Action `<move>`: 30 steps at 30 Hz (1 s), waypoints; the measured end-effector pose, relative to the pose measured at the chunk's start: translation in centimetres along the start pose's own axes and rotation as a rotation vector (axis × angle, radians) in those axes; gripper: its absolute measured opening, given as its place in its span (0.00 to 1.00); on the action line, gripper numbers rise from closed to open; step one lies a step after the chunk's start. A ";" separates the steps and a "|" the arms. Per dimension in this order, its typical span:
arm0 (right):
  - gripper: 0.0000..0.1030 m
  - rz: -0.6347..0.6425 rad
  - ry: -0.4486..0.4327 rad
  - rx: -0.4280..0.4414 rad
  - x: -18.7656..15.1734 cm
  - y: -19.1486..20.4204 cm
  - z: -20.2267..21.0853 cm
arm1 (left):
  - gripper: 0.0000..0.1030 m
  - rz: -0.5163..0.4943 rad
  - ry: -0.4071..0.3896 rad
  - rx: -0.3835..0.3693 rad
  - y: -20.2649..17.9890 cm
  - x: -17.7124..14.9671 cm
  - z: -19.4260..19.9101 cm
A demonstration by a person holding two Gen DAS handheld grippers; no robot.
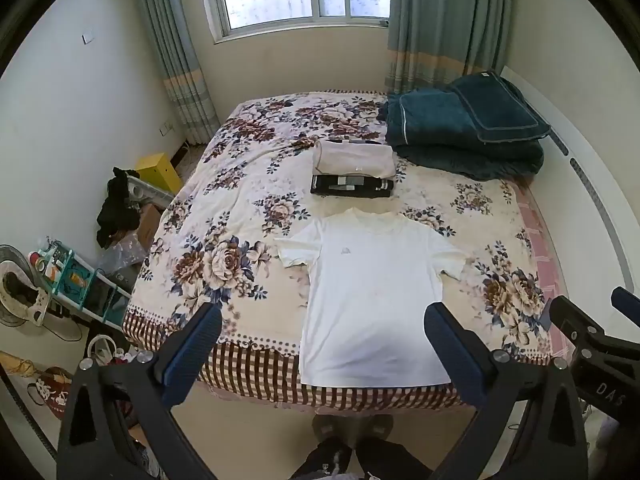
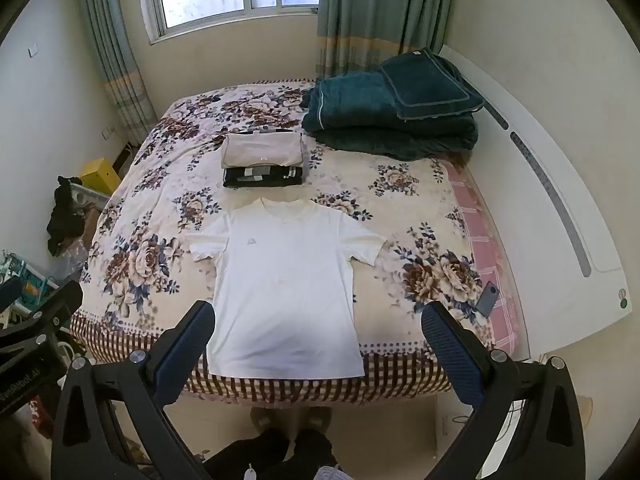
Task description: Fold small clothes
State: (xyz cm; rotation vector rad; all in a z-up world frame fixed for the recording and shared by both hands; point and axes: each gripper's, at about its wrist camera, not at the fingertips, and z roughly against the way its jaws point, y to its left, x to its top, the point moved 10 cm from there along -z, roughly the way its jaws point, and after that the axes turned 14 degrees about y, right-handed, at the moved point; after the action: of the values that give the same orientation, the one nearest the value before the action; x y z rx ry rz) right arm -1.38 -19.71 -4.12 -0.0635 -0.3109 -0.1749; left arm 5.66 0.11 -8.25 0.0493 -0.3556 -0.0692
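A white T-shirt (image 1: 372, 288) lies spread flat, front up, on the floral bed, hem at the near edge, collar toward the window; it also shows in the right wrist view (image 2: 284, 284). Behind it sits a stack of folded clothes (image 1: 353, 172), a pale one on a dark one, also in the right wrist view (image 2: 262, 162). My left gripper (image 1: 322, 320) is open and empty, held above the shirt's hem. My right gripper (image 2: 318, 318) is open and empty, likewise above the near bed edge. The right gripper's body shows at the left view's right edge (image 1: 592, 344).
A folded teal blanket and pillow (image 1: 464, 128) lie at the bed's far right. A phone (image 2: 489, 299) lies on the pink sheet at the right edge. White headboard (image 2: 560, 200) on the right. Cluttered shelf, fan and boxes (image 1: 60, 276) stand on the floor at left. My feet are below.
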 end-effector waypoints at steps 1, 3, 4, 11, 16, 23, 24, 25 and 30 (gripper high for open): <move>1.00 -0.001 -0.001 0.001 -0.1 0.0 0.0 | 1.00 0.002 -0.002 -0.003 0.0 0.0 0.0; 1.00 0.000 -0.005 -0.001 -0.2 0.1 -0.1 | 1.00 0.004 -0.002 -0.003 0.0 0.0 0.0; 1.00 0.000 -0.006 -0.001 -0.3 0.1 -0.2 | 1.00 0.004 -0.003 -0.001 -0.1 0.0 0.0; 1.00 -0.001 -0.011 0.004 -1.0 0.2 -0.4 | 1.00 0.000 -0.005 -0.007 0.0 0.1 0.0; 1.00 0.000 -0.015 0.004 -1.2 0.4 -0.5 | 1.00 0.000 -0.012 -0.007 -0.4 0.7 0.0; 1.00 0.000 -0.019 0.004 -1.3 0.5 -0.3 | 1.00 -0.002 -0.021 -0.019 -0.6 1.1 0.5; 1.00 0.000 -0.019 0.004 -1.3 0.5 -0.3 | 1.00 -0.002 -0.021 -0.019 -0.6 1.0 0.5; 1.00 -0.001 -0.020 0.005 -1.4 0.5 -0.4 | 1.00 -0.001 -0.021 -0.019 -0.6 1.0 0.5; 1.00 0.000 -0.022 0.005 -1.8 0.6 -0.5 | 1.00 -0.003 -0.022 -0.017 -0.7 1.0 0.5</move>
State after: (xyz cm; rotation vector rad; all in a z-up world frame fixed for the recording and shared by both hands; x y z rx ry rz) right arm -2.78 -18.91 -5.19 -0.0609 -0.3332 -0.1731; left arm 6.40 -0.67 -7.47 0.0327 -0.3767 -0.0758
